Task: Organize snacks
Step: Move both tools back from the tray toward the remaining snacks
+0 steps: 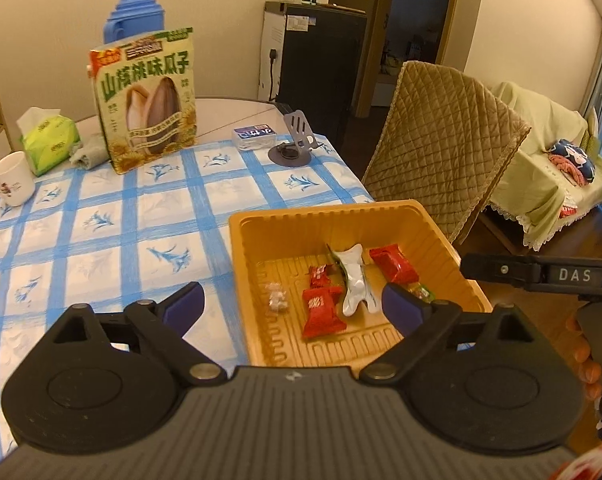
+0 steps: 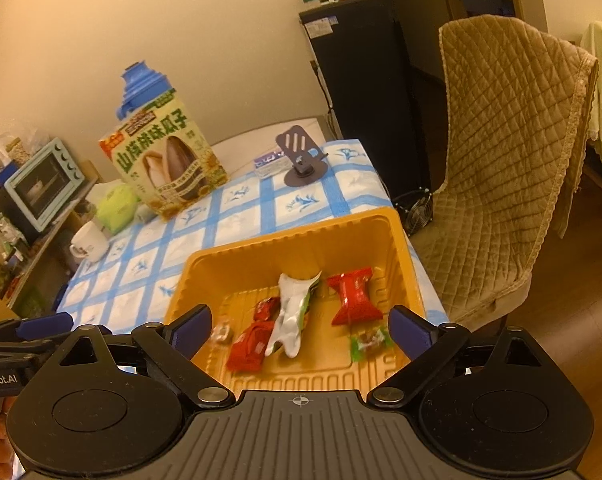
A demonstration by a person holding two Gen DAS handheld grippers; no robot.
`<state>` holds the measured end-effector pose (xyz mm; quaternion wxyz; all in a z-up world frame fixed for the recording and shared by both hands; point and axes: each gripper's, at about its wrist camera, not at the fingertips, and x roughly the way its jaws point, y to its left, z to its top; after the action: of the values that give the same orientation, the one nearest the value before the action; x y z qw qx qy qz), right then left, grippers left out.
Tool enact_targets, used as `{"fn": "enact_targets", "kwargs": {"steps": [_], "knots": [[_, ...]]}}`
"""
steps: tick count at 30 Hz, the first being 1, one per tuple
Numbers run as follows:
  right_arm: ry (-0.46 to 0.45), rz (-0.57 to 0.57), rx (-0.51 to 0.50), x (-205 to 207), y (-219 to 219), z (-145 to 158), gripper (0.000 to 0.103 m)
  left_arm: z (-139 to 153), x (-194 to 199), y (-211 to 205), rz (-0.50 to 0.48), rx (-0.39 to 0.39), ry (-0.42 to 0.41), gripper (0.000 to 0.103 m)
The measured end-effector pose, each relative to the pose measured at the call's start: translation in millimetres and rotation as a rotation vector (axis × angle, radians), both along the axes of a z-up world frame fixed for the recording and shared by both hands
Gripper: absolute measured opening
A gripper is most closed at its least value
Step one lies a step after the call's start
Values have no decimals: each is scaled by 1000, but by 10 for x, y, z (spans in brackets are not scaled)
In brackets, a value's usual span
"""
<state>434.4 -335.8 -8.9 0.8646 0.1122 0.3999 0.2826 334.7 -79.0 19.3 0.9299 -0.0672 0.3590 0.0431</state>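
Seed bag [image 1: 147, 100] reads "山核桃味瓜子"; right claw [image 1: 541, 274] "DAS".

both grippers [image 1: 292, 308] [image 2: 300, 334] are matte black with ribbed tops, silver pivot screws and blue finger pads [image 1: 183, 307].

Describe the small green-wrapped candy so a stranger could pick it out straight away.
Start at the orange plastic tray on the blue-checked tablecloth, near the table corner by the quilted chair. The green-wrapped candy lies near the tray's front right, just below a larger red packet. It is the only small sweet with green twisted ends; its neighbours are red, silver or clear.
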Motion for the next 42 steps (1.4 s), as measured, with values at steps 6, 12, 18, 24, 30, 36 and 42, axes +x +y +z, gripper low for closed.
{"fn": "enact_targets", "kwargs": {"steps": [6, 12, 18, 24, 30, 36, 42], "knots": [[-16, 28, -8, -405, 9, 99, 94, 98, -483, 128, 43, -17, -19, 99], [-29, 81, -28, -852, 134, 140, 95, 147, -955, 304, 111, -29, -18, 101], [-31, 142, -45, -1267, 345, 138, 94, 149, -1427, 478, 149, -24, -9, 102], [-14, 207, -51, -1594, 593, 94, 95, 146, -1857, 651, 175, -28, -9, 102], [-2, 269, -58, -1858, 859, 40, 94, 99, -2189, 815, 209, -29, 10, 102], [17, 318, -73, -2039, 1091, -43, 94, -4, -2417, 990, 249, -42, 33, 102], [26, 354, -92, -2142, 1288, -144, 94, -114, -2545, 1126, 279, -37, 57, 101]]}}
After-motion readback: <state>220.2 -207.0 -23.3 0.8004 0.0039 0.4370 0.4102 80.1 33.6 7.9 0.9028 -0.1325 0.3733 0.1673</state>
